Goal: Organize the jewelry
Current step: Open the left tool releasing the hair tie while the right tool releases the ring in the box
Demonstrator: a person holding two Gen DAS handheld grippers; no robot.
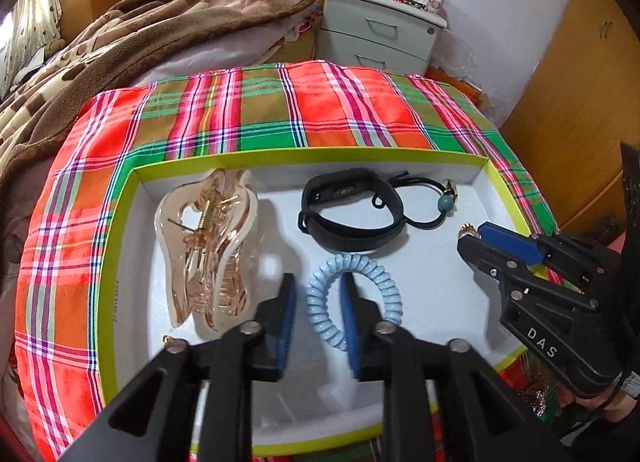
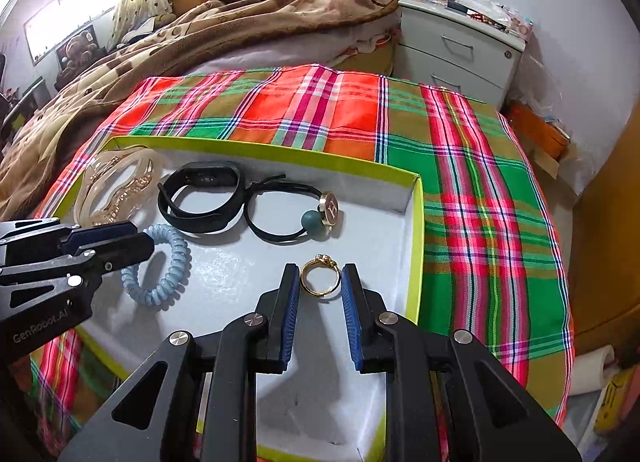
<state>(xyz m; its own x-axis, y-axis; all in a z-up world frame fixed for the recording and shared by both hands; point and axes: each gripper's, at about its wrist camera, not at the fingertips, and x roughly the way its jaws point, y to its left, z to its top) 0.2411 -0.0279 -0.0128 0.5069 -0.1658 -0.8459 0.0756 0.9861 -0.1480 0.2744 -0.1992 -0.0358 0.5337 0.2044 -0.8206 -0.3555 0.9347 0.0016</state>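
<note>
A white tray with a lime rim (image 1: 120, 197) (image 2: 416, 221) lies on a plaid cloth. In it are a beige hair claw (image 1: 208, 246) (image 2: 116, 185), a black wristband (image 1: 348, 213) (image 2: 200, 197), a black hair tie with a teal bead (image 1: 432, 201) (image 2: 296, 213) and a light blue coil hair tie (image 1: 352, 302) (image 2: 160, 270). My left gripper (image 1: 318, 286) (image 2: 136, 240) is open over the coil tie's left side. My right gripper (image 2: 320, 280) (image 1: 468, 234) holds a gold ring (image 2: 320, 278) between its pads just above the tray floor.
The plaid cloth (image 1: 280, 113) (image 2: 480, 181) covers a raised surface beside a bed with a brown blanket (image 1: 140, 33). A grey nightstand (image 1: 380, 29) stands behind, wooden furniture (image 1: 580, 101) at the right.
</note>
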